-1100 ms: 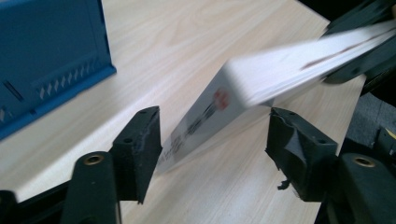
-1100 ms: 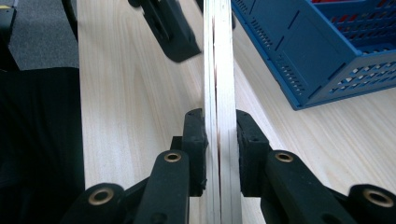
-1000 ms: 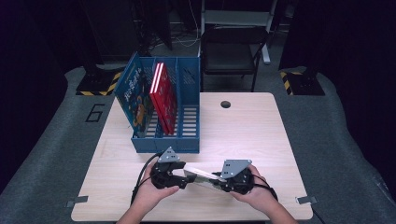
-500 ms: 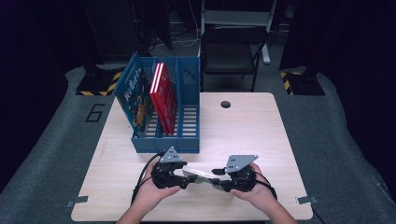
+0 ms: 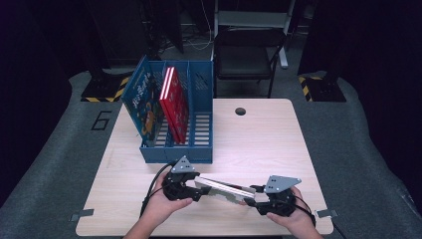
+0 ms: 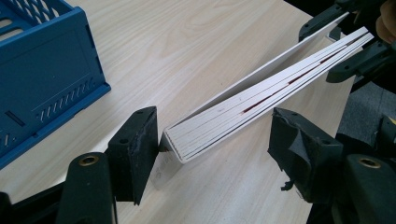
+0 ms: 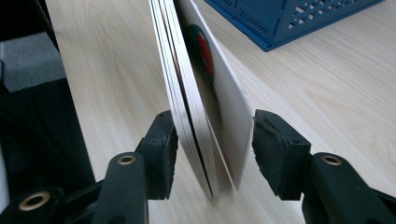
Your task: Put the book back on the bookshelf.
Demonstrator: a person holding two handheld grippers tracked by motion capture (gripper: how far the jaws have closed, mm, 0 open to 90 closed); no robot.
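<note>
A thin white book (image 5: 224,188) lies slanted near the table's front edge, between my two grippers. My left gripper (image 5: 193,187) stands around its left end. In the left gripper view, one pad (image 6: 140,140) sits by the book's corner (image 6: 187,144) and the other stands well off it, so my left gripper (image 6: 212,128) is open. My right gripper (image 5: 253,196) straddles the right end. Its jaws have just been opening. In the right gripper view the book (image 7: 187,70) stands on edge between the jaws of my right gripper (image 7: 215,126), with a gap on the cover side.
A blue file rack (image 5: 176,154) stands behind the grippers, holding a red book (image 5: 174,102) and a blue picture book (image 5: 142,102). The table (image 5: 268,144) has a round cable hole (image 5: 240,111) at the back. A dark chair (image 5: 244,55) is behind the table.
My right gripper has slid to the right along the book toward its end, and its jaws have spread apart. The left gripper and the book's left end have stayed put.
</note>
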